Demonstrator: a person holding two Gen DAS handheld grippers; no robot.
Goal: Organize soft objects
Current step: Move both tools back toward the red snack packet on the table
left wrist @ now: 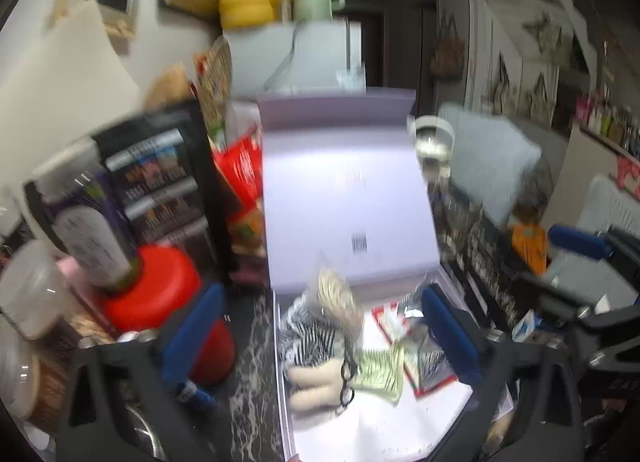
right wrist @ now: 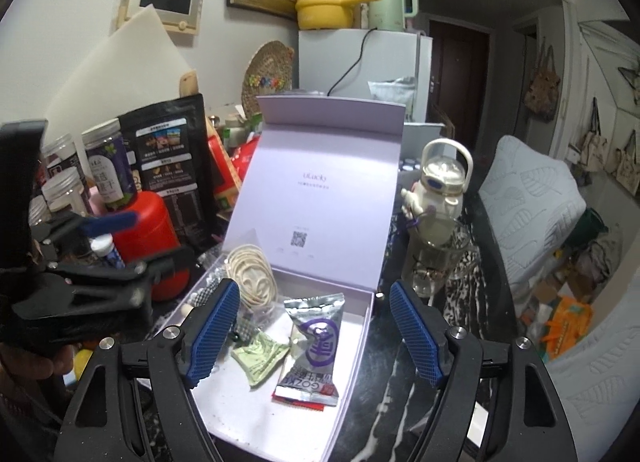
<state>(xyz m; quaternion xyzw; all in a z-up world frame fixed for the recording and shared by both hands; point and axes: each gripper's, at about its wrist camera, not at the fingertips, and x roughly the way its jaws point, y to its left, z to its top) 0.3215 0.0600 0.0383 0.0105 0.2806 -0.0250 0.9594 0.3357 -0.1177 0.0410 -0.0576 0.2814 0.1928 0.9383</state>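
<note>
An open lilac box (right wrist: pixel 356 346) with its lid (right wrist: pixel 320 181) upright stands on the dark marble table. Inside lie a rag doll with pale yarn hair (right wrist: pixel 252 278), a striped dress (left wrist: pixel 308 334) and black glasses (left wrist: pixel 347 378), a green packet (right wrist: pixel 260 356) and a silver packet (right wrist: pixel 316 346). My left gripper (left wrist: pixel 320 338) is open and empty above the box, its blue pads on either side of the doll. My right gripper (right wrist: pixel 314 334) is open and empty over the box's front, with the packets between its pads. The left gripper also shows in the right wrist view (right wrist: pixel 116 240).
A red canister (right wrist: pixel 146 221), jars (right wrist: pixel 108 165) and a black pouch (right wrist: pixel 168 149) crowd the table left of the box. A clear water jug (right wrist: pixel 438 197) and a glass (right wrist: pixel 436 262) stand to its right. A fridge (right wrist: pixel 360 65) with a yellow pot is behind; a bed (right wrist: pixel 532 201) lies right.
</note>
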